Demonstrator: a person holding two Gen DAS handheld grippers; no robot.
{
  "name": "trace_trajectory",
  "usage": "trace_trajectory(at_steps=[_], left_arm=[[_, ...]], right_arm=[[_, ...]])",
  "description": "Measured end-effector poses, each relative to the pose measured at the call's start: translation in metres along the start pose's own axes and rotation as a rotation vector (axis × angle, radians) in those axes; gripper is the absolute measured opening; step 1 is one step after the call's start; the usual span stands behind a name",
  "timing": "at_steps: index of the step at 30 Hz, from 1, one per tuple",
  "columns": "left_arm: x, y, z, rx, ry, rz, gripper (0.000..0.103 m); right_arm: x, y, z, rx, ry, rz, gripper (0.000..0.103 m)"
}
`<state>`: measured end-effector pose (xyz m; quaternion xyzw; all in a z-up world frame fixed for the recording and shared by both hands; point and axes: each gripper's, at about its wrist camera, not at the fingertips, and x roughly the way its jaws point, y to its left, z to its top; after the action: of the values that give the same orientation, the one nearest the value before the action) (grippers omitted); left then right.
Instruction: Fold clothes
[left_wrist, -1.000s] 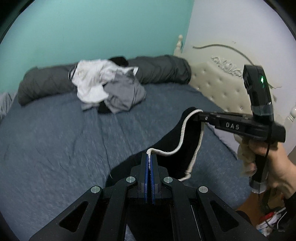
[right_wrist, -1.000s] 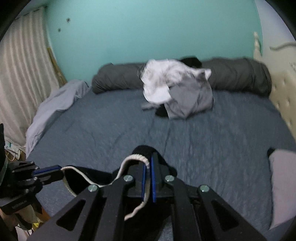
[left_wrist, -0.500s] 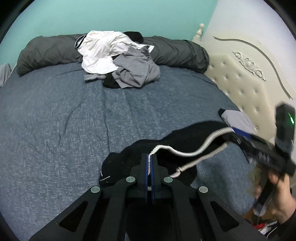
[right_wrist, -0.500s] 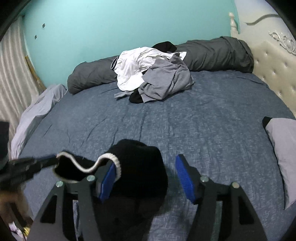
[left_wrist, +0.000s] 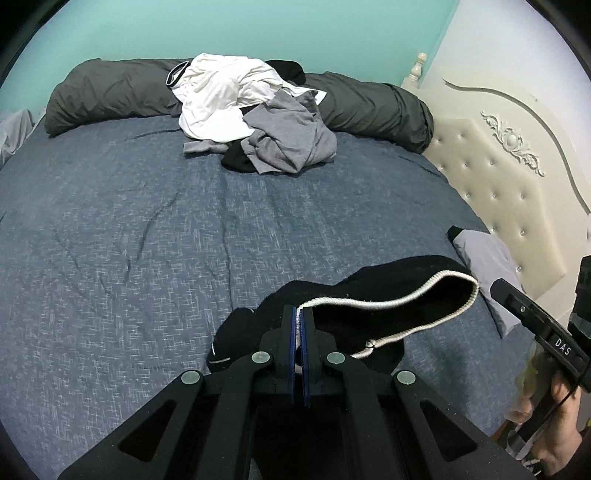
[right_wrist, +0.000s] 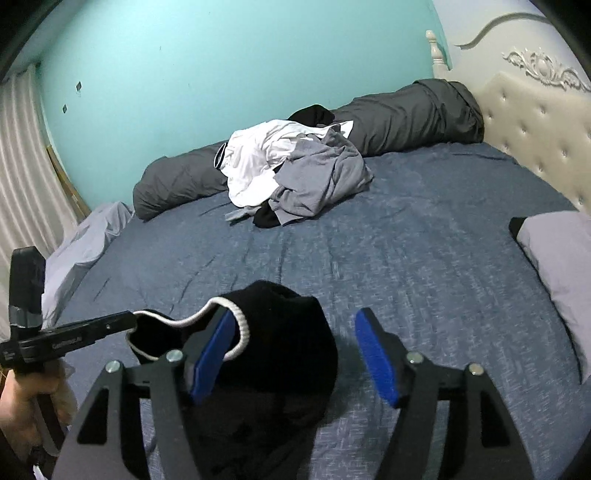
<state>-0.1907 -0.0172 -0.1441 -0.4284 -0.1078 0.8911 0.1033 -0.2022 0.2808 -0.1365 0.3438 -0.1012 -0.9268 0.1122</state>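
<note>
I pinch the white rim of the black garment (left_wrist: 391, 291) on the near bed (left_wrist: 147, 240) with my left gripper (left_wrist: 299, 325), my right gripper (right_wrist: 295, 354) spread wide, so next I must grab the rim again.

Bare blue bedspread (right_wrist: 424, 266) lies open ahead; clothes pile (right_wrist: 295, 173) blocks the far side.

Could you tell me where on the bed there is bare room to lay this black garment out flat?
The blue bedspread is bare between the black garment in front and the clothes pile at the back. It is crowded at the grey bolster and beside the pillow by the headboard.
</note>
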Motion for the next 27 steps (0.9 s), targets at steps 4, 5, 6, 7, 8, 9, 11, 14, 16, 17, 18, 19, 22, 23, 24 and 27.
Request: trace_trajectory(at_steps=[4, 5, 6, 7, 8, 9, 11, 14, 16, 17, 18, 19, 22, 23, 24, 27], left_arm=[[-0.002, 0.002, 0.002, -0.006, 0.0, 0.005, 0.002], [-0.003, 0.002, 0.003, -0.006, 0.0, 0.008, 0.002], [-0.003, 0.003, 0.003, -0.007, 0.0, 0.01, 0.002], [-0.002, 0.004, 0.004, -0.009, 0.001, 0.012, 0.002], [-0.002, 0.006, 0.005, -0.014, 0.002, 0.012, 0.002], [-0.001, 0.008, 0.005, -0.019, 0.003, 0.012, 0.002], [0.0, 0.013, 0.005, -0.027, 0.006, 0.015, 0.002], [0.001, 0.018, 0.005, -0.035, 0.009, 0.018, 0.002], [0.002, 0.019, 0.004, -0.036, 0.008, 0.017, 0.002], [0.002, 0.019, 0.004, -0.037, 0.008, 0.014, 0.002], [0.002, 0.019, 0.004, -0.037, 0.008, 0.012, 0.002], [0.003, 0.019, 0.004, -0.036, 0.008, 0.009, 0.002], [0.003, 0.019, 0.004, -0.032, 0.009, -0.001, 0.002], [0.004, 0.019, 0.004, -0.032, 0.009, -0.004, 0.002], [0.003, 0.02, 0.004, -0.03, 0.009, -0.007, 0.002], [0.003, 0.021, 0.004, -0.025, 0.009, -0.014, 0.002]], right_arm=[[0.0, 0.021, -0.016, -0.062, 0.034, 0.028, 0.069], [-0.002, 0.024, -0.022, -0.063, 0.034, 0.034, 0.069], [-0.003, 0.025, -0.027, -0.051, 0.03, 0.045, 0.069], [-0.005, 0.025, -0.033, -0.039, 0.025, 0.056, 0.069], [-0.005, 0.026, -0.039, -0.035, 0.03, 0.065, 0.069], [-0.003, 0.028, -0.045, -0.039, 0.044, 0.072, 0.069], [0.0, 0.036, -0.057, -0.082, 0.06, 0.068, 0.068], [0.006, 0.045, -0.068, -0.111, 0.064, 0.069, 0.068], [0.023, 0.051, -0.07, -0.12, 0.12, 0.096, 0.068], [0.032, 0.055, -0.072, -0.128, 0.15, 0.109, 0.068], [0.041, 0.059, -0.073, -0.131, 0.174, 0.12, 0.068], [0.051, 0.063, -0.074, -0.132, 0.191, 0.13, 0.068], [0.078, 0.071, -0.074, -0.115, 0.232, 0.146, 0.068], [0.086, 0.072, -0.074, -0.111, 0.237, 0.143, 0.068], [0.092, 0.074, -0.074, -0.113, 0.239, 0.138, 0.068], [0.104, 0.076, -0.073, -0.113, 0.222, 0.121, 0.068]])
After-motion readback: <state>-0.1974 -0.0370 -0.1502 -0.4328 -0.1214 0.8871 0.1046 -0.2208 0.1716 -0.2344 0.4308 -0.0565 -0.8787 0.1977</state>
